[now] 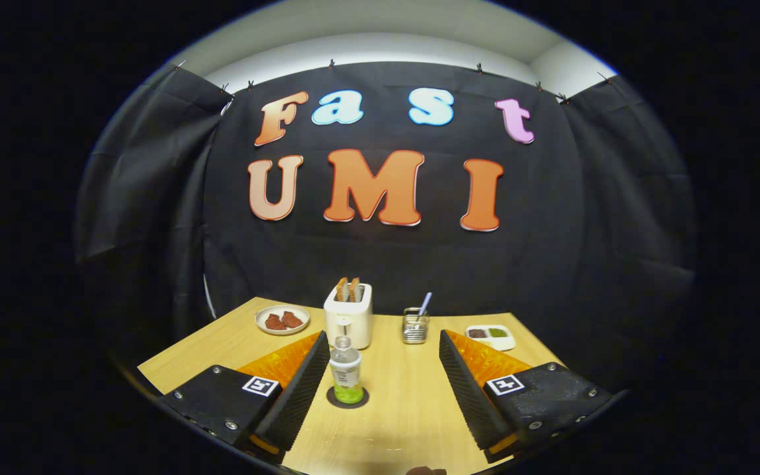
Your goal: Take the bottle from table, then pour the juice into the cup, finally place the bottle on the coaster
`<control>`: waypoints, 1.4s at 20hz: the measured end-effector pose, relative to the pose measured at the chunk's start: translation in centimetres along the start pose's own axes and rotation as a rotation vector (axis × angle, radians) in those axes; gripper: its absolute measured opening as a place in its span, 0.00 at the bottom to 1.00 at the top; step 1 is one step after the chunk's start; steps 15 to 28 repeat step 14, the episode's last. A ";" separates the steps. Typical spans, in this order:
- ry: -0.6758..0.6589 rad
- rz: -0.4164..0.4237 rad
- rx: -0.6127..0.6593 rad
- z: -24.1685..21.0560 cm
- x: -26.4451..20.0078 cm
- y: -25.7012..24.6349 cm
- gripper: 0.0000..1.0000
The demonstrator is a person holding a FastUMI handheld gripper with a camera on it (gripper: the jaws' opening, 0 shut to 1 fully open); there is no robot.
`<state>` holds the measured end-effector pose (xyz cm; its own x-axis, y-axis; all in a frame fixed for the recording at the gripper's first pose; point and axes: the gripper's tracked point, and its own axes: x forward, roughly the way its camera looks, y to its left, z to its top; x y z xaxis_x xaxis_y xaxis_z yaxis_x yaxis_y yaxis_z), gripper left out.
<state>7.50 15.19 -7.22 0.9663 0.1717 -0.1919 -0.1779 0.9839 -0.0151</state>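
The fingers (381, 389) are spread wide over the tabletop (406, 409), holding nothing; the left pad (297, 389) and the right pad (469, 389) each sit in front of an orange backing.

Between them, nearer the left pad at about 11 o'clock from the gap's middle, the bottle (346, 369) stands upright on the coaster (347, 398), a dark round disc. The bottle is clear, uncapped, with a label around its middle and a little green juice at the bottom. It is close beside the left pad but apart from it.

Beyond the bottle, at 12 o'clock, a white toaster (348, 318) stands with two slices of toast (348, 289) poking out of the top. At 10 o'clock from the toaster, a plate (282, 320) carries two reddish pieces of food. At 3 o'clock from the toaster, a wire holder (415, 325) holds a utensil with a pale handle. Further right, past the right pad's tip, a small white dish (491, 336) has two compartments, one with dark filling and one with green.
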 end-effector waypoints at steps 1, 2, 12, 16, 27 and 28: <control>-0.016 -0.032 -0.026 0.7 -1.1 -1.4 0.99; -0.024 -0.056 -0.036 1.2 -2.1 -2.5 0.98; -0.026 -0.122 0.027 0.5 -4.1 -6.9 0.99; -0.016 -0.107 0.018 0.2 -4.0 -6.4 0.99; -0.016 -0.107 0.018 0.2 -4.0 -6.4 0.99; -0.016 -0.107 0.018 0.2 -4.0 -6.4 0.99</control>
